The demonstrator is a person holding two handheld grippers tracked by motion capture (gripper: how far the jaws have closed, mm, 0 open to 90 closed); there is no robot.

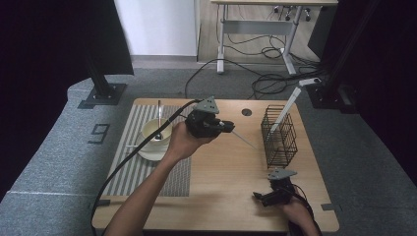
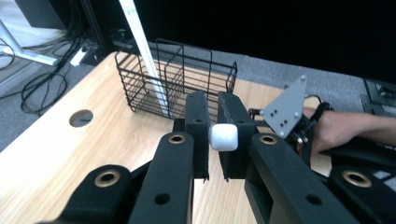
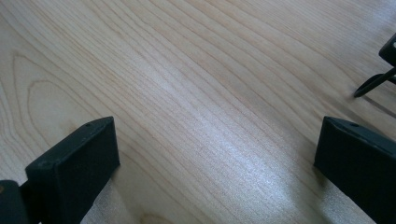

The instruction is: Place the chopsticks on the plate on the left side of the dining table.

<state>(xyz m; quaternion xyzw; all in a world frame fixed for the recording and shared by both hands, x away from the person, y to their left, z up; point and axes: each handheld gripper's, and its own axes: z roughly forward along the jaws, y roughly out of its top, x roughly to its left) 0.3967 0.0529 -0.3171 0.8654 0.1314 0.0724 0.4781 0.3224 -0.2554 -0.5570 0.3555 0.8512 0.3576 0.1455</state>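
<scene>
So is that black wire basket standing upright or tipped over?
Upright. The wire basket stands on the table with its open top upward, a white stick leaning out of it.

You have two grippers in play: one left gripper (image 1: 227, 126) and one right gripper (image 1: 259, 198). Two white sticks: one stick (image 1: 244, 139) clamped between your left jaws, its square white end (image 2: 224, 136) showing between them, and a second stick (image 1: 286, 109) ahead of those jaws, leaning in the basket. One black wire basket (image 1: 279, 140), straight ahead of your left jaws. One cream bowl (image 1: 156, 132) behind the left gripper, with one utensil (image 1: 159, 118) standing in it and one plate (image 1: 147, 153) beneath. One striped mat (image 1: 133, 167). One wooden table (image 1: 221, 187), with one round hole (image 1: 247, 112) in it; bare wood lies between your right jaws.
</scene>
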